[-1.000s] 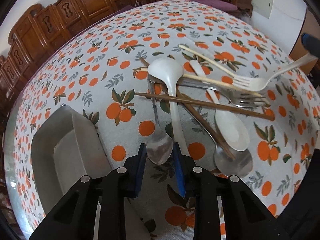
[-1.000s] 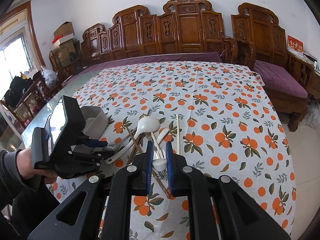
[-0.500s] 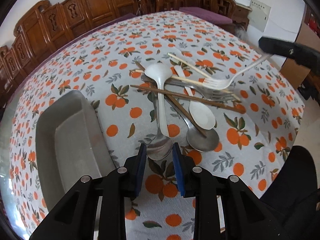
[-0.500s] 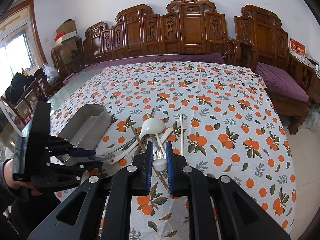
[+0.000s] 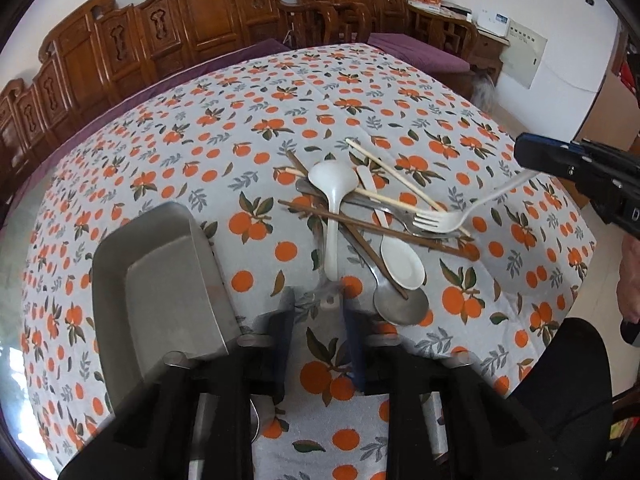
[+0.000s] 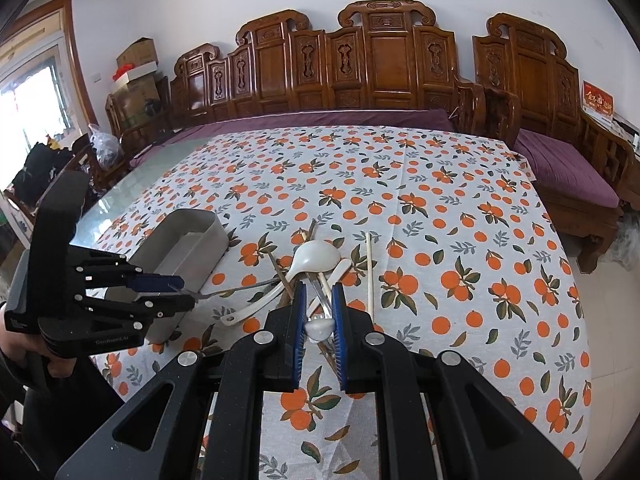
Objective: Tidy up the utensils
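Jaws of the left gripper (image 6: 187,291) are noted closing, a metal spoon (image 6: 240,289) pinched between them by one end, just beside the steel tray (image 5: 160,280); jaws of the right gripper (image 6: 319,294) are clamped narrow on the handle of a white fork (image 5: 440,221); other spoons and chopsticks (image 5: 372,232) are heaped on the orange-print tablecloth (image 5: 248,140).

You get bright daylight from the blown-out window (image 6: 28,96), heavy fisheye bending at the edges, and motion-blurred left gripper fingers (image 5: 286,328).
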`<state>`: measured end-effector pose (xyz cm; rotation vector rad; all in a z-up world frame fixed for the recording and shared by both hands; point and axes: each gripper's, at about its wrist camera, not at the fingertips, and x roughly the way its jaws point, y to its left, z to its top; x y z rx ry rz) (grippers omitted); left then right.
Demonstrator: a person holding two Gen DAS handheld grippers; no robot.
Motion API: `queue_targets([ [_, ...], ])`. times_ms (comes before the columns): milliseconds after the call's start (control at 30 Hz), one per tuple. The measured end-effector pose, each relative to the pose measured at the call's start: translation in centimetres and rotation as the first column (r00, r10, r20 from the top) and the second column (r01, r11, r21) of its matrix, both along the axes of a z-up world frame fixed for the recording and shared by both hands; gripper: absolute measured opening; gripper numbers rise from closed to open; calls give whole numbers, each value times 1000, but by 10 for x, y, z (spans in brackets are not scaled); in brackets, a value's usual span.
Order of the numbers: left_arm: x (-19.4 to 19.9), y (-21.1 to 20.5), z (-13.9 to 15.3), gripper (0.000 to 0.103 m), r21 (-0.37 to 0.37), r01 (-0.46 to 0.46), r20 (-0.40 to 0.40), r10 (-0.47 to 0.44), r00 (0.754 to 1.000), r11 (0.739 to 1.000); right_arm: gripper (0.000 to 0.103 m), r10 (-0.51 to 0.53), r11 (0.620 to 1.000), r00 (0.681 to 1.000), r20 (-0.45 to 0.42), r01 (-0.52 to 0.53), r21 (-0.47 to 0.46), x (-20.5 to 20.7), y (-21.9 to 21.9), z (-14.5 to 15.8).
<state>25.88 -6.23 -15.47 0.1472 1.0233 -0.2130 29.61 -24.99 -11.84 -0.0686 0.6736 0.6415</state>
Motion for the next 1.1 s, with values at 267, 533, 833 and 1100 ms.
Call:
queue_targets([
  [267,6,-3,5,0,18,-4,17,3,1000,1000,14,3,1000,1000,1,-3,1,0,0,1],
  [533,6,1,14,0,4,-4,58,4,998,1000,14,3,1000,1000,-1,-3,-3,-1,2,0],
  [833,-1,5,43,0,-26,3,131,0,991,1000,14,18,1000,1000,23,-18,-8,-8,9,4],
  [1100,-13,27,75,0,-60,-6,192,18,981,998,14,30,999,997,68,-31,14,-18,16,22],
])
